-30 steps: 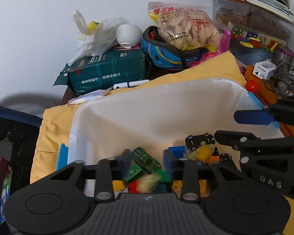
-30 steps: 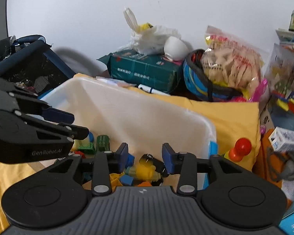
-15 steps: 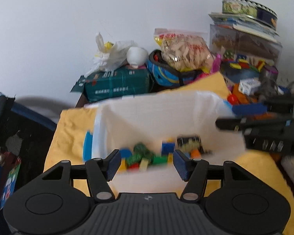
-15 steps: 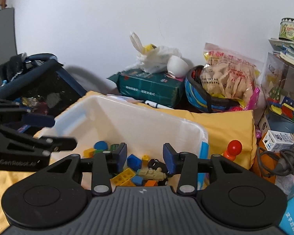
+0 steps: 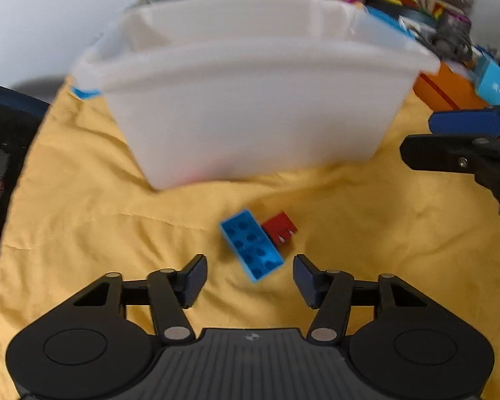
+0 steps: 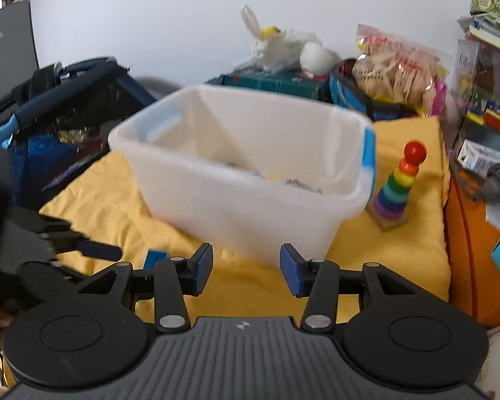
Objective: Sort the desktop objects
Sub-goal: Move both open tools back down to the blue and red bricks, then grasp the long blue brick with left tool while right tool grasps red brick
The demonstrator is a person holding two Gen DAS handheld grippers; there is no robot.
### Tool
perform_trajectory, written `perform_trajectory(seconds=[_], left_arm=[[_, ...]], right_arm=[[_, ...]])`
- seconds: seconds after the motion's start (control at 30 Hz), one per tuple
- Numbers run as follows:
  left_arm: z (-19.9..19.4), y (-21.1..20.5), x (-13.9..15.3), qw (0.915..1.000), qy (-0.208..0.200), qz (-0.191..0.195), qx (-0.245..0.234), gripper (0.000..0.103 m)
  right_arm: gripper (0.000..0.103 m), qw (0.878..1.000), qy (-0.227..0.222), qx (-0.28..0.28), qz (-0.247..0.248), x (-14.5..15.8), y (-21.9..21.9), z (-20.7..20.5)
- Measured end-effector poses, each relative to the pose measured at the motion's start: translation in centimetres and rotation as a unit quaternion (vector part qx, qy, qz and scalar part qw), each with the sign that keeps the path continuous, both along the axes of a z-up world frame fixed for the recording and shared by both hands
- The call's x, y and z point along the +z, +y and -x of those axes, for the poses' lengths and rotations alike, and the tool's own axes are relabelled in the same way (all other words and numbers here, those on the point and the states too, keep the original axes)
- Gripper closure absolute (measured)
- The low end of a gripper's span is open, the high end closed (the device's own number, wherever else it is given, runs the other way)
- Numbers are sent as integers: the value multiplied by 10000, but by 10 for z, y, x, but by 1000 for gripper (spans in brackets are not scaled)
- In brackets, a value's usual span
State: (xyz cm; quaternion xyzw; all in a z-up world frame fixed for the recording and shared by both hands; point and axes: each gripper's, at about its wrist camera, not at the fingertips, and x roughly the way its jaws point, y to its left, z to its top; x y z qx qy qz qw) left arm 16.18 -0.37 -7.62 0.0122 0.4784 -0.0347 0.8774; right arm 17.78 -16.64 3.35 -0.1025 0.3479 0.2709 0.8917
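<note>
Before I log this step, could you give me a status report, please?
Left tongs closing, empty, above blue brick. Right tongs opening, empty. Red brick touches it.

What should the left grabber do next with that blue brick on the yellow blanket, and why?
Probably ease the left gripper forward and down around the blue brick. The brick lies loose on the yellow blanket, just ahead of the jaws, outside the white bin. The jaws are closing with nothing between them yet. A red brick touches it, so go gently.

Blue eight-stud brick (image 5: 251, 248) lying flat on yellow cloth, small red brick (image 5: 279, 230) touching it, near white bin (image 5: 250, 106)
</note>
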Motion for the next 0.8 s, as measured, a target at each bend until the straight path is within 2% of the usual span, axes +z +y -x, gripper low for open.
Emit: perform_trajectory(seconds=[0.1,0.13,0.43,0.8], left_arm=[[1,4,-10,9998,192,73,39,87],[5,8,-12,9997,194,134,94,89],[39,47,-5,9985,242,368,318,91],[50,39,-13,9991,215,345,83,89]], right_arm=[[54,9999,94,56,25,-8,4,5],[54,9999,122,87,74,-11,7,6],[54,9981,410,310,352,-45,26,14],[54,9961,533,579,399,-67,53,9]])
